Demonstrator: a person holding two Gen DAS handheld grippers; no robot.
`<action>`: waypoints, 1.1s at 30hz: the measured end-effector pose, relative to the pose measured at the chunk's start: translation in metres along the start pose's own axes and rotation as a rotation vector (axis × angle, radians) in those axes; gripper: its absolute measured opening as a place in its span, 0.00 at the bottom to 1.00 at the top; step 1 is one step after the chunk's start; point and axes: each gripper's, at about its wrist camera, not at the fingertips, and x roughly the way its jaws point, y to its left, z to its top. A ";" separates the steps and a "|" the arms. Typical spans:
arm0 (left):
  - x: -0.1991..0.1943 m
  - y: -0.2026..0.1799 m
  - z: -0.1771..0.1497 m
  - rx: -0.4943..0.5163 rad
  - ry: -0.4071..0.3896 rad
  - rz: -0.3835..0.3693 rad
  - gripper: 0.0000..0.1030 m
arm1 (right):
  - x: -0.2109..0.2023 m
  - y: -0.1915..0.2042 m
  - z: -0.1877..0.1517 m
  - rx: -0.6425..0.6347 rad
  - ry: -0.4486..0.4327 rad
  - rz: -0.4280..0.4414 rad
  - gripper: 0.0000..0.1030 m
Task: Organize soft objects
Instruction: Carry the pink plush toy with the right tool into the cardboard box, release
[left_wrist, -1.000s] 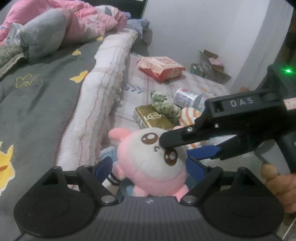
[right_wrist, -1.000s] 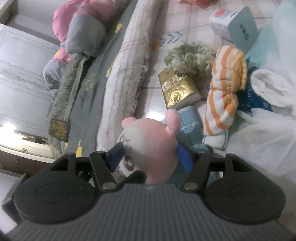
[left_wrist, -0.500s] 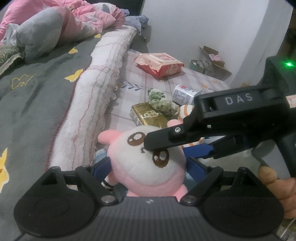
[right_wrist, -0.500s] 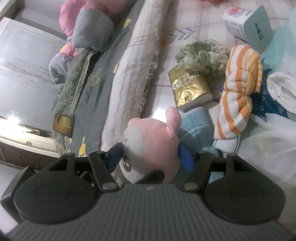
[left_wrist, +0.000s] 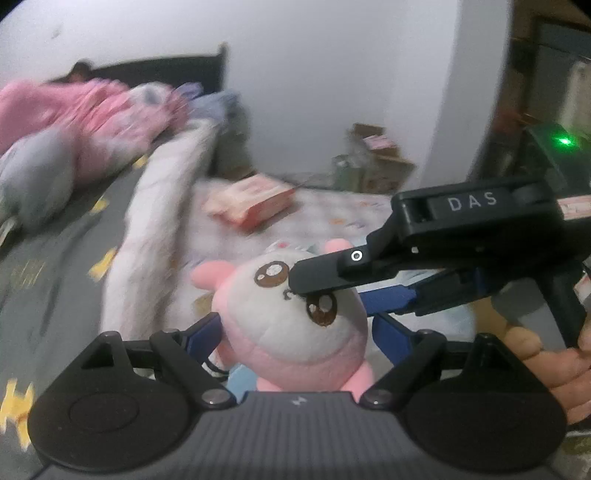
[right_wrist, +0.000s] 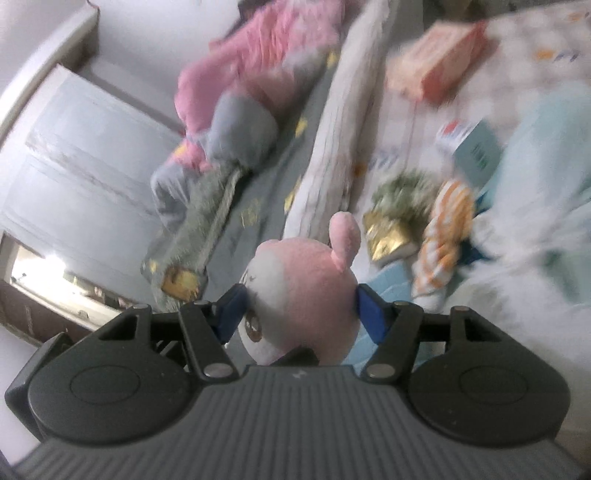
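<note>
Two grippers are working on one toy right now — the pink-and-white plush (left_wrist: 295, 325) is sitting up off the floor between both sets of blue pads. The right gripper (right_wrist: 301, 312) is clamping it across the head, one pad at the white cheek, the other at the pink back, and the fabric is bulging around them. In the left wrist view that same right gripper (left_wrist: 332, 291) is reaching in from the right, its upper black finger lying across the face between the eyes. The left gripper (left_wrist: 299, 332) is standing wide, pads at either flank of the plush; whether they are truly pressing I cannot tell, though the left one looks to be at the fur.

Handling-wise, this looks like a light, squashy thing: stuffed, no hard shell, nothing to break. It should be giving under the pads rather than slipping, and the nap of the fabric is probably helping the grip. The round head is the fattest part and the best place to hold — the small ear (right_wrist: 345, 236) and stubby feet would likely just stretch. Below, the orange-striped cloth (right_wrist: 447, 236) and the green scrunchie (right_wrist: 400, 192) are lying on the tiled floor beside the bed (right_wrist: 258, 206), blurred.
</note>
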 end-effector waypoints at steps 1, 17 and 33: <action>0.001 -0.010 0.005 0.021 -0.008 -0.013 0.86 | -0.018 -0.005 0.002 0.000 -0.031 -0.001 0.62; 0.095 -0.220 0.051 0.145 0.153 -0.438 0.87 | -0.232 -0.144 0.046 0.040 -0.141 -0.268 0.62; 0.233 -0.260 0.020 0.048 0.467 -0.447 0.81 | -0.178 -0.272 0.083 0.074 0.041 -0.422 0.59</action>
